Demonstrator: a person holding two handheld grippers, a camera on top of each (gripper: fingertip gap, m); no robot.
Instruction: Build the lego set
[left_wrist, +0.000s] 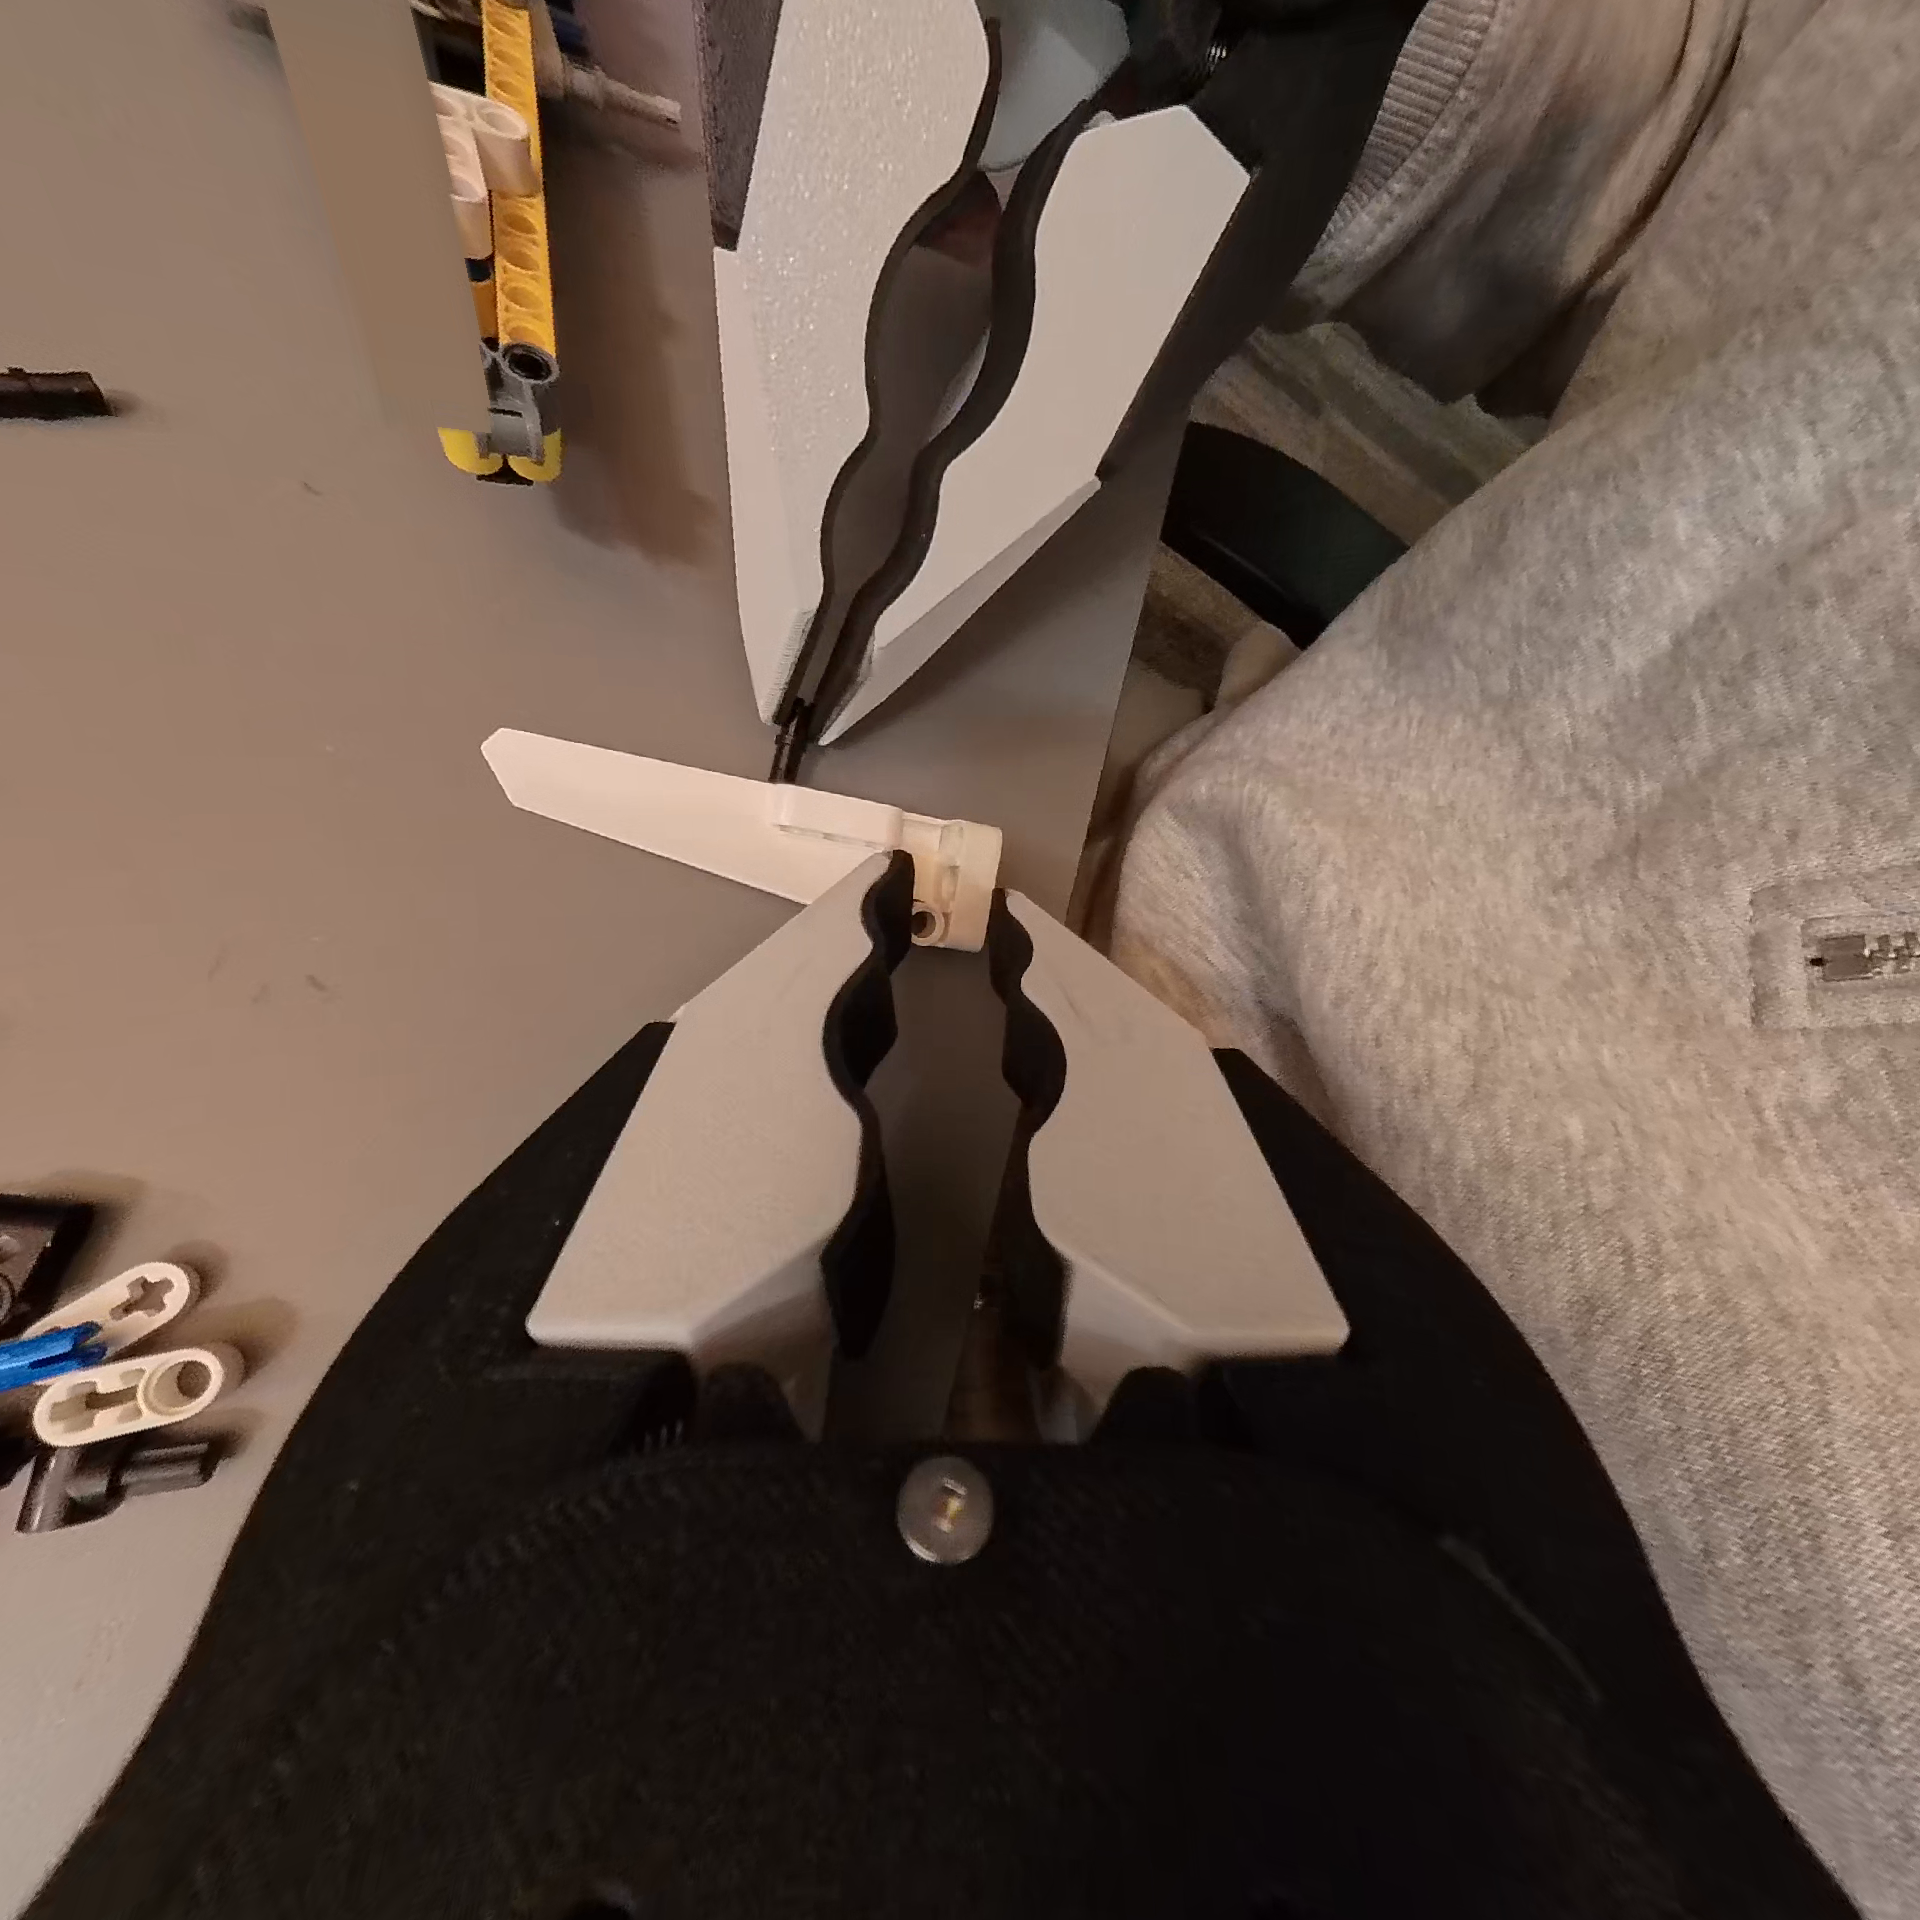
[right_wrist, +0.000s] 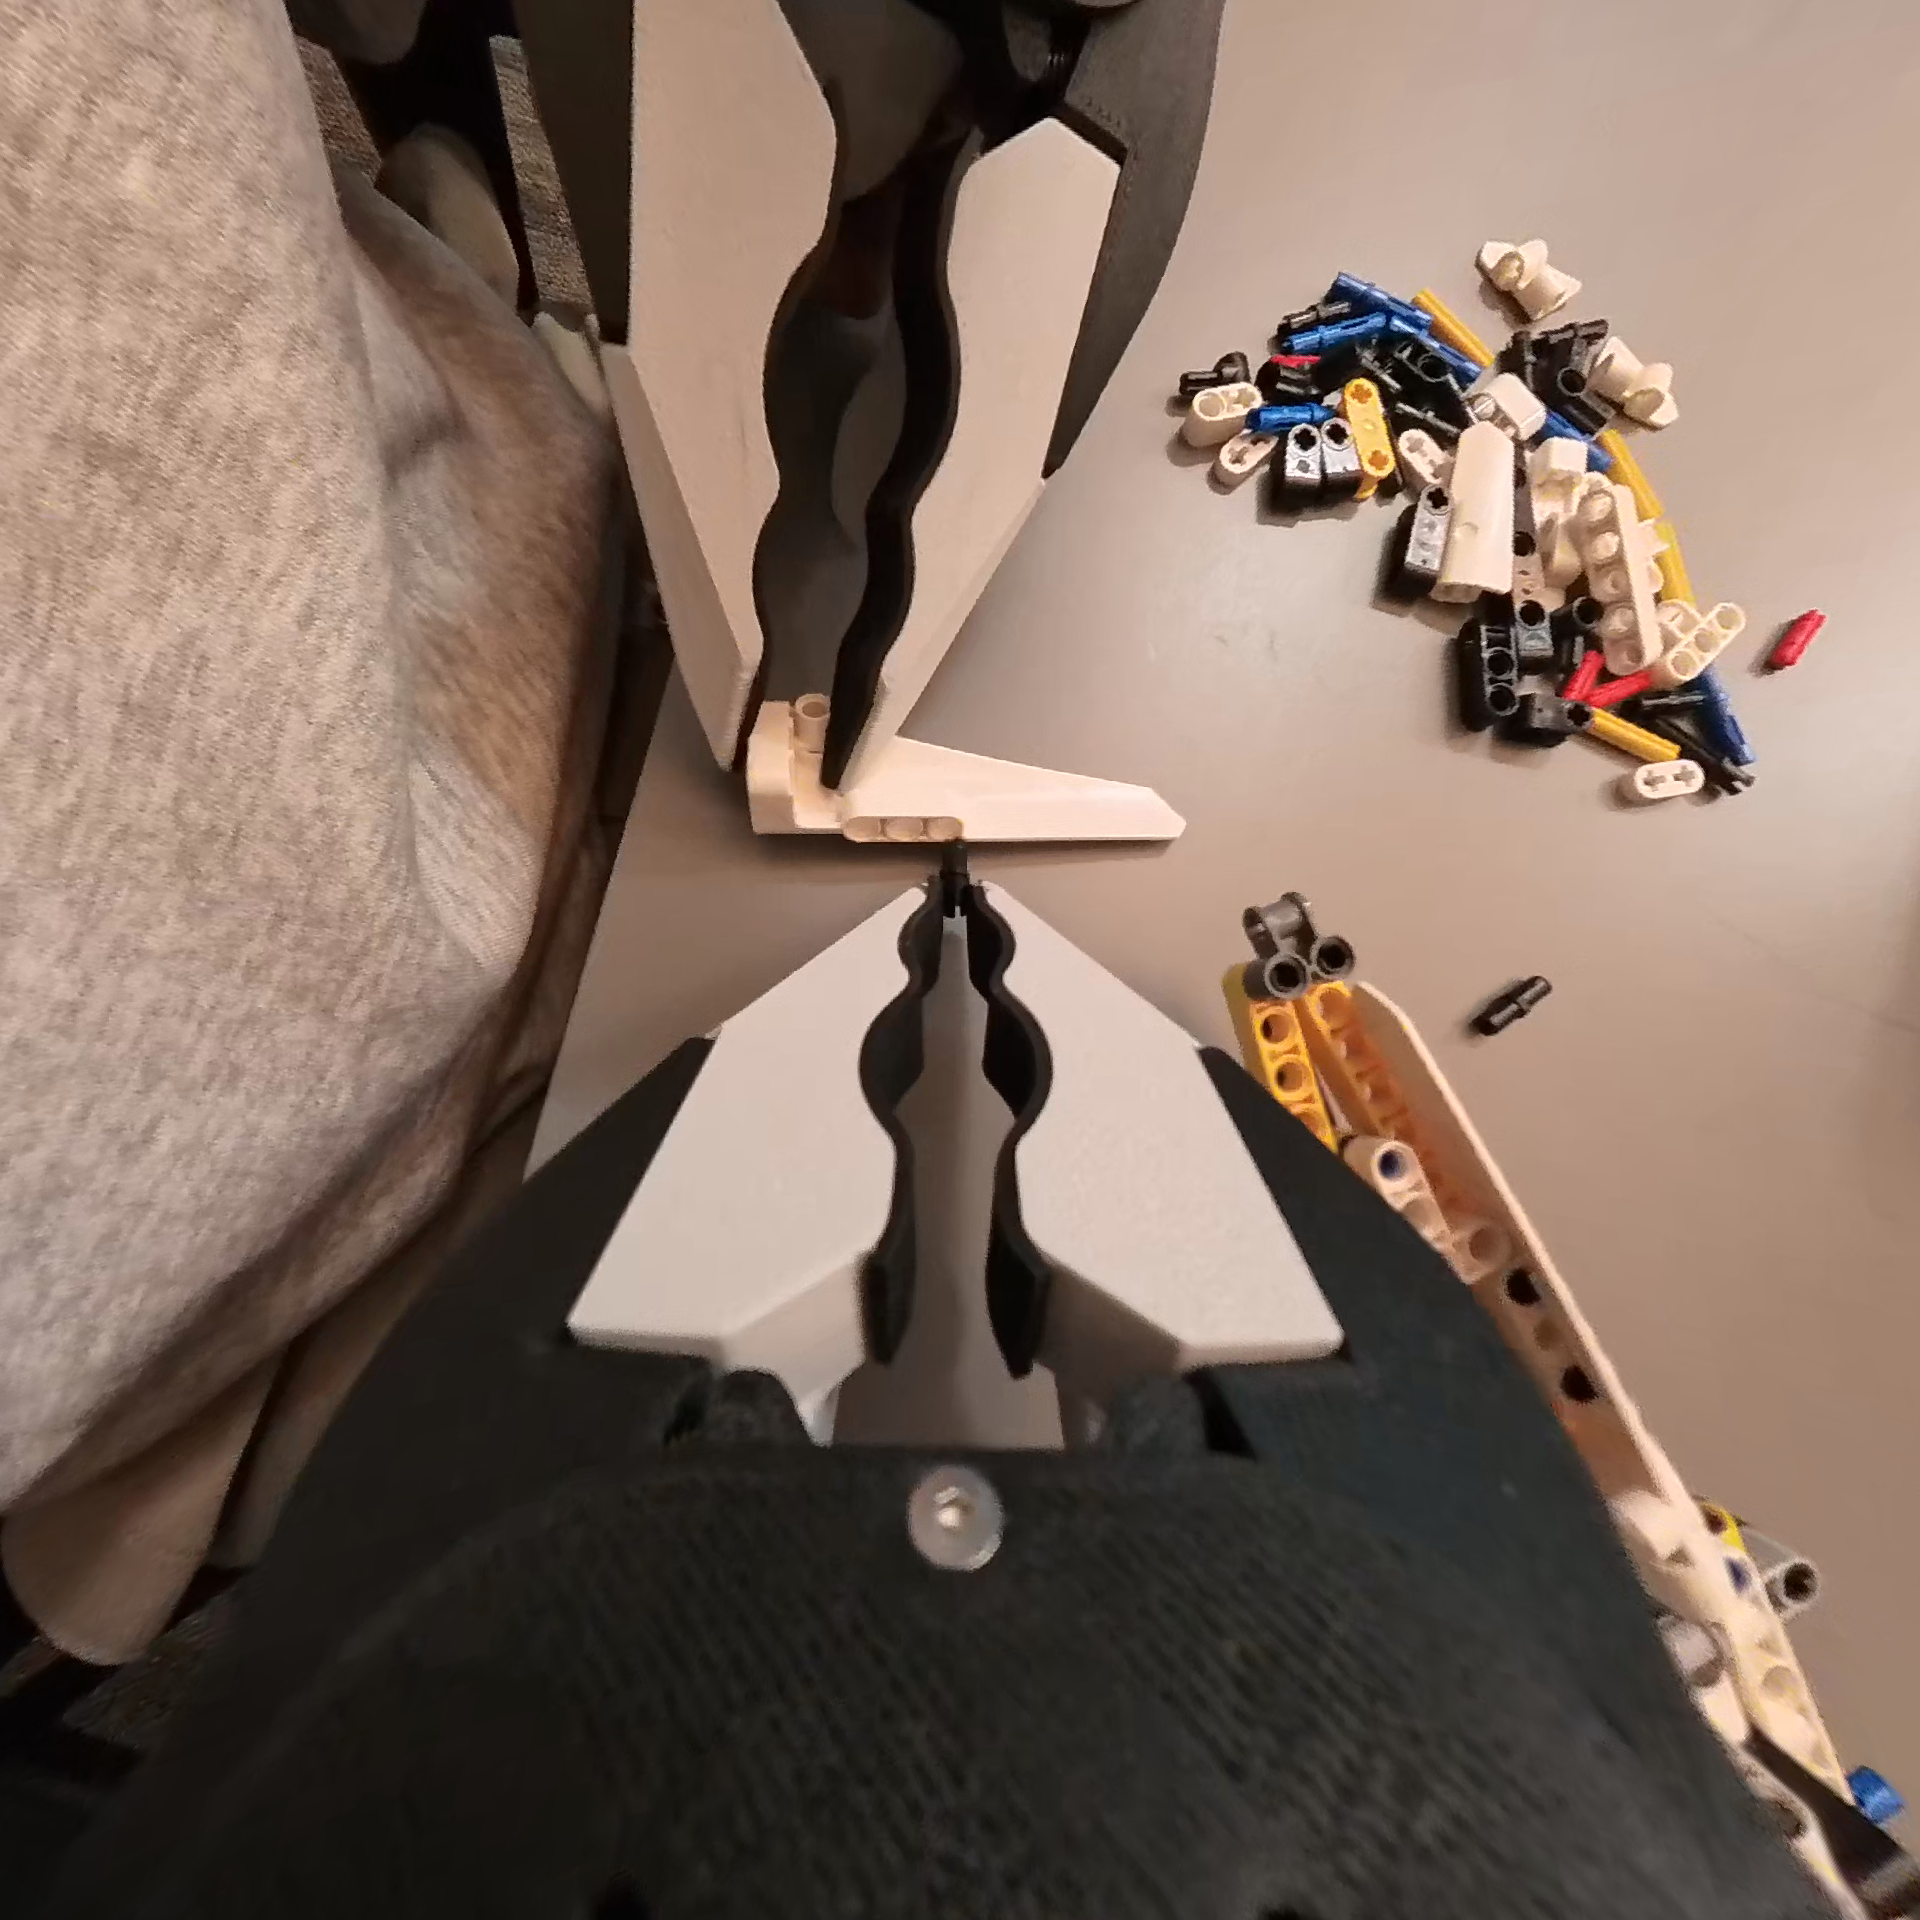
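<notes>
Smooth matt table (right_wrist: 1351, 156), glossy plastic white wing piece (right_wrist: 997, 805), grey knit cloth (left_wrist: 1558, 727)

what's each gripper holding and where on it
Left gripper pinches the white wing panel by its thick end block. Right gripper grips a small black pin by one end, its tip toward the panel's edge.

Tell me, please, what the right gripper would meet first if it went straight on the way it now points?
Most likely the white wing-shaped lego panel held by the left gripper. The right gripper, shut on a small black pin, points at the panel's row of holes, a small gap away; depth is hard to judge.
</notes>
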